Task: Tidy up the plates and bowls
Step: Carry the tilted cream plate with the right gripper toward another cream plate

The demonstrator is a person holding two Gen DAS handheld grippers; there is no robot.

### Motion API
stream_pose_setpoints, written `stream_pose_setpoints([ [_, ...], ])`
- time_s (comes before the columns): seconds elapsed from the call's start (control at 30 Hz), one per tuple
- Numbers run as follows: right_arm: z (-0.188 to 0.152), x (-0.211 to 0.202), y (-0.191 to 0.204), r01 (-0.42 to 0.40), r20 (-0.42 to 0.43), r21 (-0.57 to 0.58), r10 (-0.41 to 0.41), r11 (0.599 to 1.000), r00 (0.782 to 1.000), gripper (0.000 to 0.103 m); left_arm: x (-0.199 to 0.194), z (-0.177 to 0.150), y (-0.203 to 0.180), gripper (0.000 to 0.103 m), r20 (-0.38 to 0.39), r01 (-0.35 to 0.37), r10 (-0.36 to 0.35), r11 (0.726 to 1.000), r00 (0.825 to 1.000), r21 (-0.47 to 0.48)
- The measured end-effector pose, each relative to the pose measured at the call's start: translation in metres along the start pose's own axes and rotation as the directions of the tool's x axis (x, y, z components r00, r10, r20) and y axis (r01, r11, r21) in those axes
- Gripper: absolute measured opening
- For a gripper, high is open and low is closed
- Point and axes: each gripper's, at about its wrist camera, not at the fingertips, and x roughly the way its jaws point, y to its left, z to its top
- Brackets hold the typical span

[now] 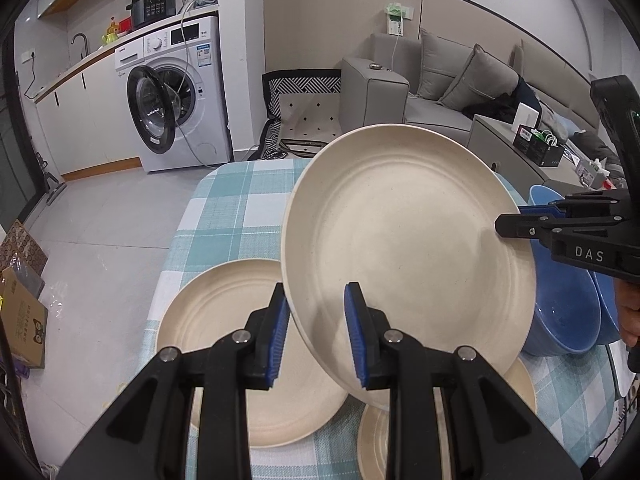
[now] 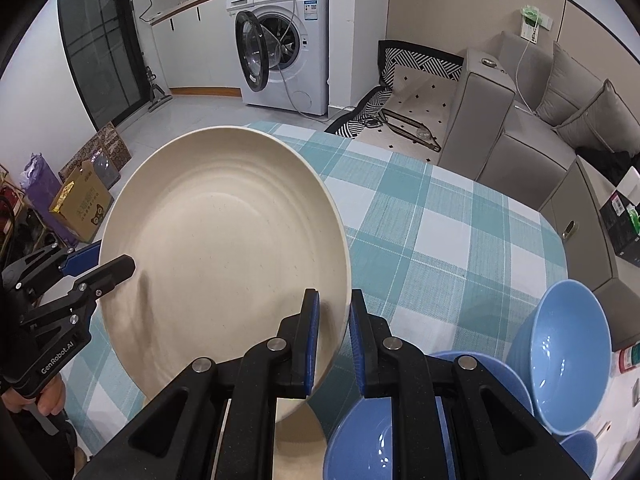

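Item: cream plate (image 1: 400,240), tilted above the counter (image 2: 440,232), rim pinched by my left tongs (image 1: 316,336) and right tongs (image 2: 334,344). Risk: uneven pull twists it loose onto the plates below (image 1: 224,320).

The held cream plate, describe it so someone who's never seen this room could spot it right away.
Start at the table with the teal checked cloth. Above it, the cream plate is tilted and held off the cloth, its rim pinched by the left gripper and right gripper. The other cream plates lie flat.
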Motion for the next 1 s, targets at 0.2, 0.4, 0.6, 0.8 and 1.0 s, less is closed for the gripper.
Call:
stream_pose_setpoints([
  [0.2, -0.013, -0.010, 0.003, -0.037, 0.010, 0.014, 0.037, 0.999, 0.999, 0.015, -0.013, -0.009, 0.001, 0.026, 0.018, -0.001, 0.001, 1.000, 1.000, -0.004],
  [0.4, -0.022, -0.021, 0.007, -0.048, 0.031, 0.015, 0.047, 0.999, 0.998, 0.015, -0.021, -0.017, -0.001, 0.026, 0.026, -0.001, 0.001, 1.000, 1.000, -0.002],
  [0.6, -0.036, -0.029, 0.009, -0.060, 0.045, 0.020, 0.060, 0.998, 0.997, 0.015, -0.029, -0.026, -0.001, 0.026, 0.035, 0.004, -0.004, 1.000, 0.999, -0.009],
  [0.8, -0.049, -0.037, 0.011, -0.078, 0.067, 0.036, 0.075, 0.996, 0.995, 0.015, -0.036, -0.036, -0.001, 0.026, 0.042, 0.016, -0.016, 1.000, 0.999, -0.017],
  [1.0, -0.061, -0.045, 0.013, -0.083, 0.086, 0.039, 0.080, 0.996, 0.993, 0.015, -0.041, -0.045, 0.000, 0.026, 0.045, 0.026, -0.025, 0.999, 0.999, -0.027],
])
